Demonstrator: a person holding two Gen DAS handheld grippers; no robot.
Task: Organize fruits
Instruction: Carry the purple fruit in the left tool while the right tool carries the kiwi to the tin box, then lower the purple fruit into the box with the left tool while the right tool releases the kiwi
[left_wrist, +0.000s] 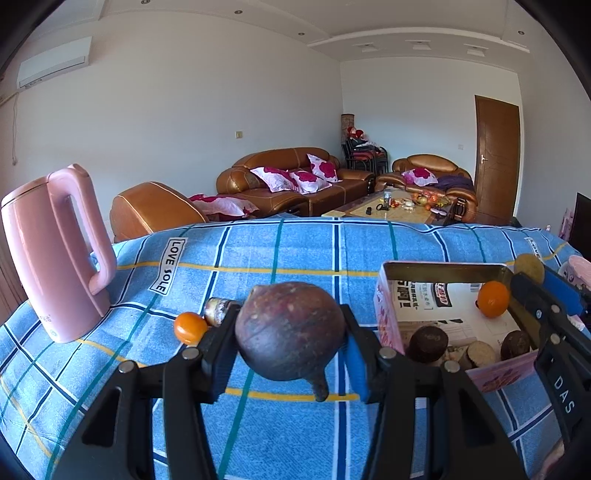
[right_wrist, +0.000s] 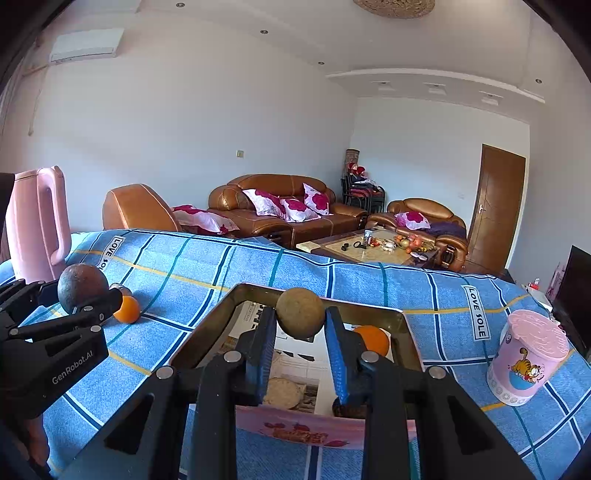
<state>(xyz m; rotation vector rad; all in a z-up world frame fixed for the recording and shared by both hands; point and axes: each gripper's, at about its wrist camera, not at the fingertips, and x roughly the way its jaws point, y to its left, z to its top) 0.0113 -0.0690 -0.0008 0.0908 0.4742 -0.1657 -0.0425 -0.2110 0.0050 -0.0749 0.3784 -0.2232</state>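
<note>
Purple fruit pinched in left tongs, box at 2 o'clock | right tongs pinch tan fruit over box | step: carry-in | next, likely: lower, release inside

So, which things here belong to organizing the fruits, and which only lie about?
Belong to the job:
- dark purple fruit, held in left gripper
- tan round fruit, held in right gripper
- loose orange
- box, holding orange

Lying about:
- pink kettle
- pink cup

The left gripper clamps a dark purple fruit beside the box.
</note>
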